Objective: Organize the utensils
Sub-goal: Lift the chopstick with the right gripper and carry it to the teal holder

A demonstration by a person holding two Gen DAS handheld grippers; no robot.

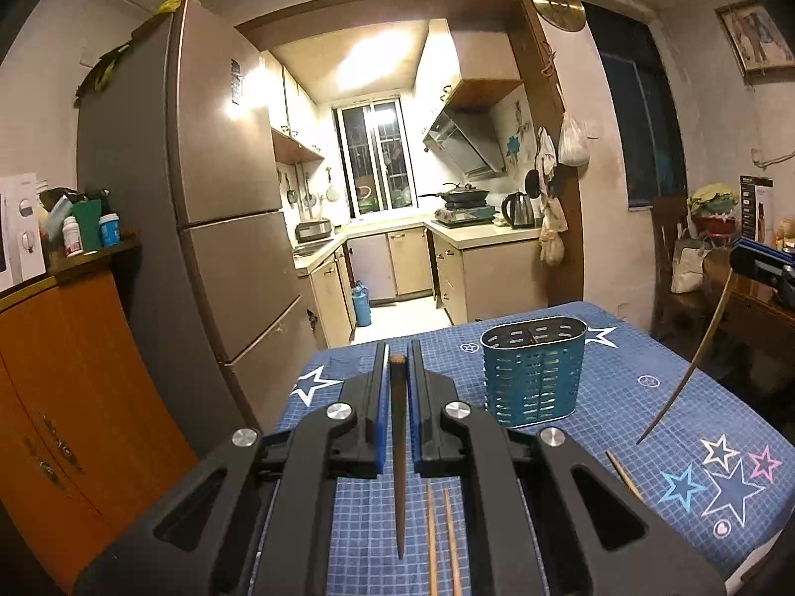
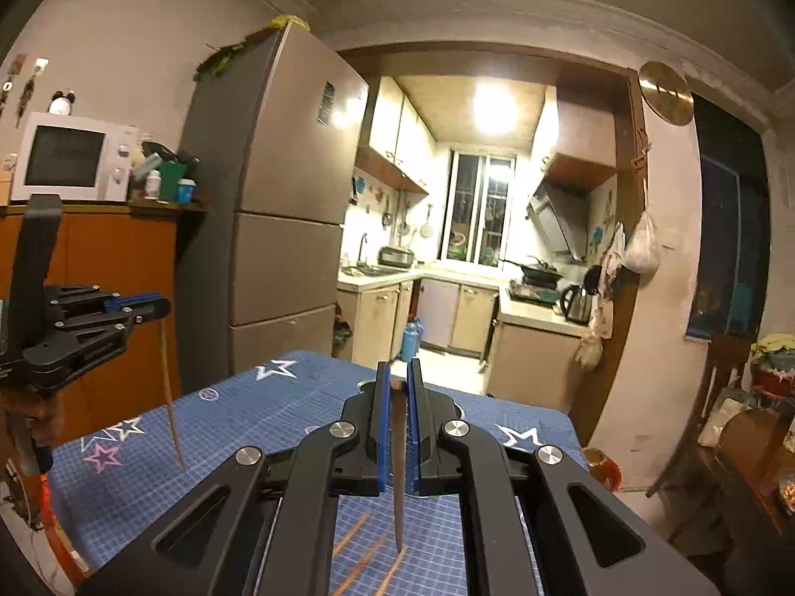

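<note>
Dim warm room, bright kitchen ceiling glare, fisheye-warped edges

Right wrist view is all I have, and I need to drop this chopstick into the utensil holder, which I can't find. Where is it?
Observer: The blue holder stands upright on the table, ahead of the left gripper and to its right.
Operator: Is my chopstick over it?
Observer: No. In the left wrist view, the chopstick held by the right gripper hangs to the right of the holder, with its tip down near the cloth.
Operator: Anything in the holder?
Observer: Nothing sticks up above its rim, and a divider shows inside.
</note>
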